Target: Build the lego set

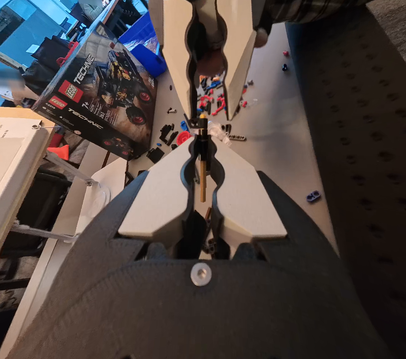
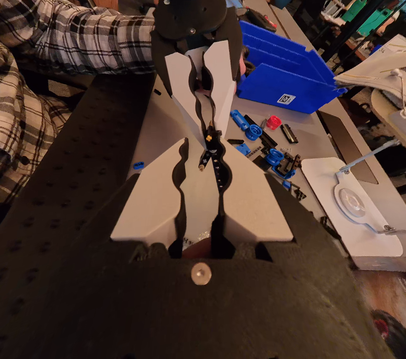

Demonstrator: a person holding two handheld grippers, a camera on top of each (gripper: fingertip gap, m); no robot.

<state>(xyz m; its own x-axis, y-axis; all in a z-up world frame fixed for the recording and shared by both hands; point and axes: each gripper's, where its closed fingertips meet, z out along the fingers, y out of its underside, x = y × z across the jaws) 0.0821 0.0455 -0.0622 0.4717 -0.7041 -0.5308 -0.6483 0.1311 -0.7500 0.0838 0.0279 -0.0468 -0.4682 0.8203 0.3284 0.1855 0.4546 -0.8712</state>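
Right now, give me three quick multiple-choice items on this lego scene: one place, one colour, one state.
1. Where is the blue bin?
A on the table, beyond the loose parts
B on the floor
C in a gripper

2. What colour is the axle in the left gripper?
A red
B tan
C blue

3. The left gripper is:
A wide open
B out of view
C shut on the axle

Key:
1 A, the bin stands on the table behind the parts.
2 B, the rod between the fingers is tan.
3 C, the fingers close on the axle and its black connector.
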